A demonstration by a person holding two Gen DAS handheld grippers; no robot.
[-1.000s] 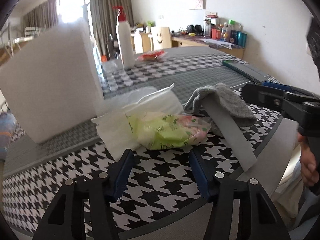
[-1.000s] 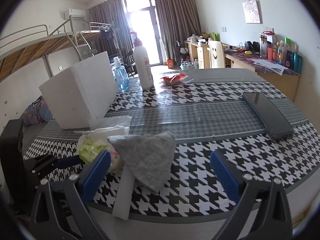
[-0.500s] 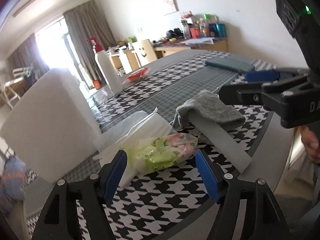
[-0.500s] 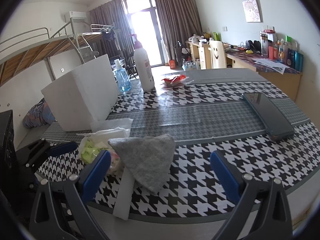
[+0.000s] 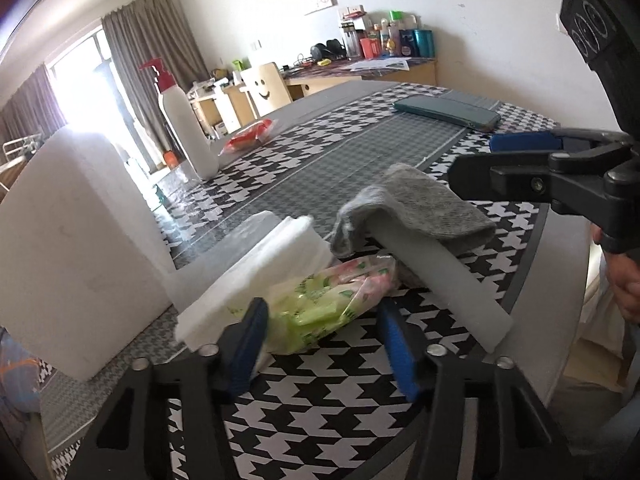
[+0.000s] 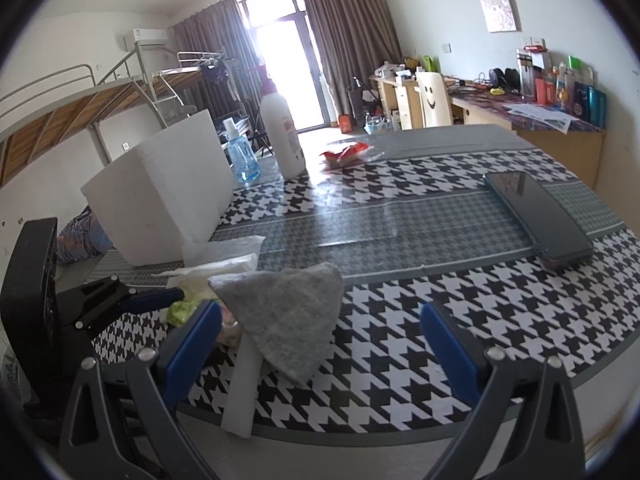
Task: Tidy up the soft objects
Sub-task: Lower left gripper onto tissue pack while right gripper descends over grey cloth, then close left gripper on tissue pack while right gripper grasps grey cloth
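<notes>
A green and pink soft packet (image 5: 328,308) lies on the houndstooth table, under a white tissue pack (image 5: 256,268). My left gripper (image 5: 324,344) is open, its blue pads on either side of the packet's near end. A grey cloth (image 5: 416,204) drapes over a white foam strip (image 5: 444,280) just right of the packet. In the right wrist view the cloth (image 6: 284,308) and strip (image 6: 242,384) lie between my right gripper's (image 6: 320,344) wide-open pads, near the left one. The packet (image 6: 184,308) peeks out left of the cloth.
A big white foam block (image 5: 76,248) stands at the left. A white pump bottle (image 6: 282,132), a blue bottle (image 6: 240,156) and a red snack bag (image 6: 344,154) sit further back. A dark phone (image 6: 536,216) lies at the right. The table edge (image 6: 360,432) is close.
My left gripper has moved forward and lower, so its pads now flank the green packet. The right gripper has barely moved.
</notes>
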